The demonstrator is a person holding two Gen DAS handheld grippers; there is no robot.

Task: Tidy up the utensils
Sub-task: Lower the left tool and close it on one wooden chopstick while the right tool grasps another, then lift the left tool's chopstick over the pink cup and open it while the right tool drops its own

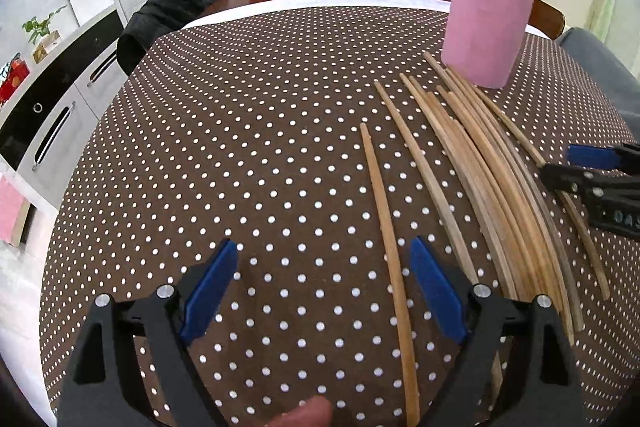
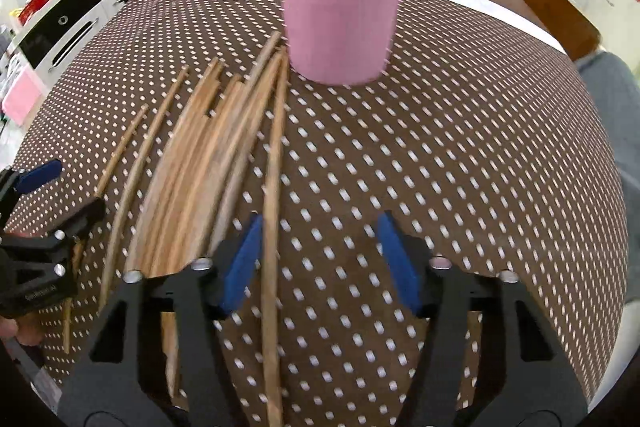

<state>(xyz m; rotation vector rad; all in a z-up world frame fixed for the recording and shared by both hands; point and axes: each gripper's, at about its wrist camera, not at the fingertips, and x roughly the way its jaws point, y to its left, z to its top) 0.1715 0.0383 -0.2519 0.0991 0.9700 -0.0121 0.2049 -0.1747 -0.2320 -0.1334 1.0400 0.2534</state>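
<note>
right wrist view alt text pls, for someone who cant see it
The right gripper hangs open over a brown polka-dot tablecloth, one wooden chopstick lying between its blue pads but not pinched. More chopsticks fan out to the left, and an upright pink cup stands just beyond their far tips. The left gripper shows at the left edge.

Left tongs [image 1: 324, 267] spread wide over dotted surface [image 1: 240, 147]. One chopstick [image 1: 386, 235] lying between tips, untouched. Chopstick bundle [image 1: 492, 187] just right. Pink cup [image 1: 486, 27] beyond, upright. Right tongs [image 1: 560, 167] at right edge.
</note>
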